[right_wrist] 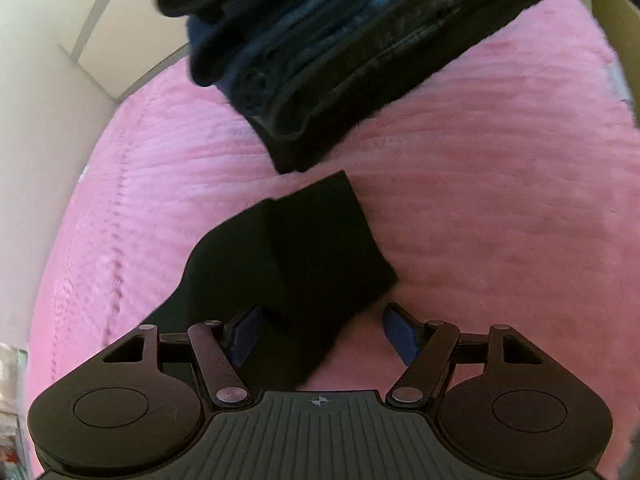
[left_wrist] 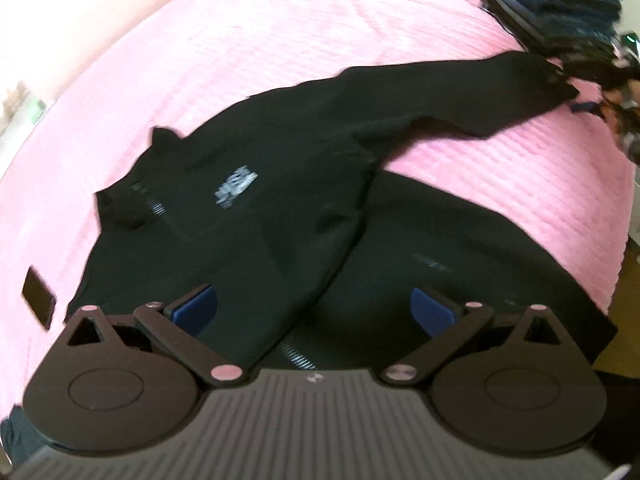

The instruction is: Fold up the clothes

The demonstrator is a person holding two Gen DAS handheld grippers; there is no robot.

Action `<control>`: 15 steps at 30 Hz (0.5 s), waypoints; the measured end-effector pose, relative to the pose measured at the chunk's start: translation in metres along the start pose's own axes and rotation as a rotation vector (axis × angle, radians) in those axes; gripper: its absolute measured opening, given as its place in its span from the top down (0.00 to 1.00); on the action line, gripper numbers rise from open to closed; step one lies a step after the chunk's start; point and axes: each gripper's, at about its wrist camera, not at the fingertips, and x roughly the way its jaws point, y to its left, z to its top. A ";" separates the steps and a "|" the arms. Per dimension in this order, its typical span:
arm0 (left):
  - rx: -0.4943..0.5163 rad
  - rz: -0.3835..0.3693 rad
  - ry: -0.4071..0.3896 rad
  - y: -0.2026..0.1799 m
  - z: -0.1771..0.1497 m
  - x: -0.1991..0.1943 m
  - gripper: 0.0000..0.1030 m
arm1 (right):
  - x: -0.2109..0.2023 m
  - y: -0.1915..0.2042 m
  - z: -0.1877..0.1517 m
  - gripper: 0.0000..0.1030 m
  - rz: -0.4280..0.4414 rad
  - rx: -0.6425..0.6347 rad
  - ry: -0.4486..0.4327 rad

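A black long-sleeved top (left_wrist: 256, 208) with a small pale chest print lies spread on the pink bedcover (left_wrist: 280, 32), one side folded over. Its sleeve (left_wrist: 480, 92) stretches to the far right. My left gripper (left_wrist: 314, 312) is open, hovering just above the top's lower part. In the right wrist view the sleeve's cuff end (right_wrist: 320, 236) lies on the cover between the fingers of my right gripper (right_wrist: 320, 332), which is open around it. The right gripper also shows in the left wrist view (left_wrist: 588, 106) at the sleeve's end.
A stack of folded dark clothes (right_wrist: 352, 44) sits on the bed just beyond the cuff, and also shows in the left wrist view (left_wrist: 560, 0) at the top right. A black phone (left_wrist: 38, 298) lies on the cover at the left. A pale wall (right_wrist: 48, 60) borders the bed.
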 end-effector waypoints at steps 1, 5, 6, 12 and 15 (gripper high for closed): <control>0.024 0.001 0.007 -0.006 0.005 0.003 0.02 | 0.001 0.000 0.003 0.63 0.009 0.015 -0.006; 0.058 -0.003 0.008 -0.017 0.016 0.007 0.02 | -0.019 0.022 0.014 0.84 0.079 0.041 -0.023; 0.052 -0.005 0.008 -0.016 0.016 0.006 0.02 | -0.025 0.037 0.017 0.84 0.106 0.006 -0.023; 0.003 0.007 -0.045 0.005 0.004 -0.006 0.01 | -0.074 0.175 0.018 0.85 0.327 -0.198 -0.119; -0.039 0.010 -0.070 0.026 -0.017 -0.015 0.02 | -0.111 0.270 -0.027 0.85 0.511 -0.372 -0.205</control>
